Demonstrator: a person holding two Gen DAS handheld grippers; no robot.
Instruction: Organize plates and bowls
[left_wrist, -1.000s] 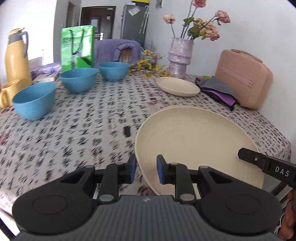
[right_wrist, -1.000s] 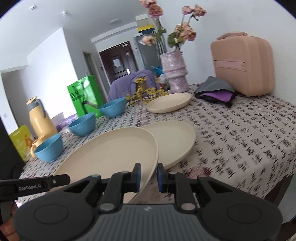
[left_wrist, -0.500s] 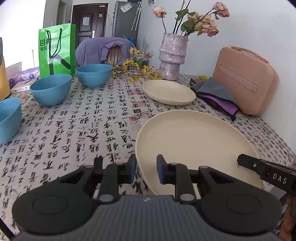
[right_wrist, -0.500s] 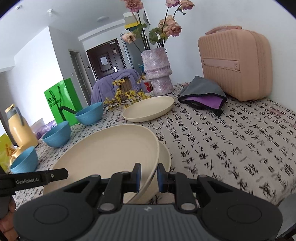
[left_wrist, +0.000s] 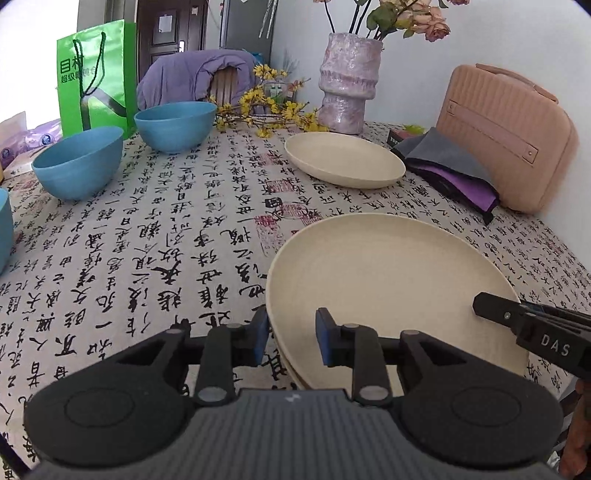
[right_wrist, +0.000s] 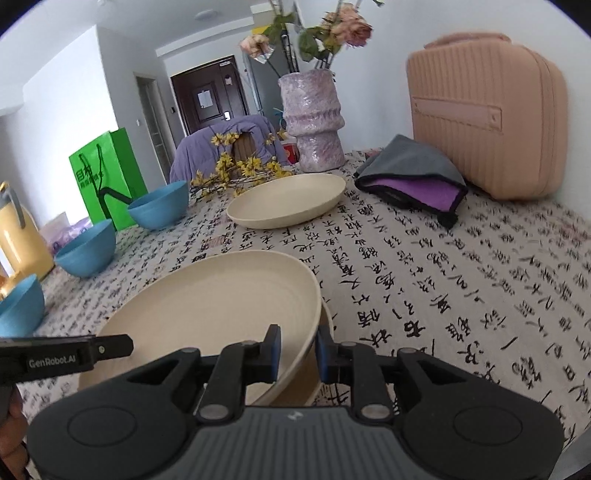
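A large cream plate (left_wrist: 388, 280) (right_wrist: 214, 306) rests on a second cream plate, whose rim (left_wrist: 291, 373) (right_wrist: 325, 325) peeks out beneath it at the table's near side. My left gripper (left_wrist: 290, 338) straddles the top plate's left rim. Its jaws are opening, and a gap shows beside the rim. My right gripper (right_wrist: 298, 349) straddles the right rim, and its jaws are opening too. A third cream plate (left_wrist: 343, 160) (right_wrist: 284, 201) lies farther back. Three blue bowls (left_wrist: 77, 162) (left_wrist: 175, 125) (right_wrist: 18, 310) stand at the left.
A purple vase of flowers (left_wrist: 347, 85), a pink case (left_wrist: 506, 136) and a folded grey and purple cloth (left_wrist: 450, 170) sit at the back right. At the back left are a green bag (left_wrist: 96, 74) and a yellow jug (right_wrist: 18, 236). A draped chair (left_wrist: 199, 77) stands behind the table.
Both grippers carried the large cream plate forward across the table and lowered it onto the other cream plate. The jaws of both now stand slightly wider.
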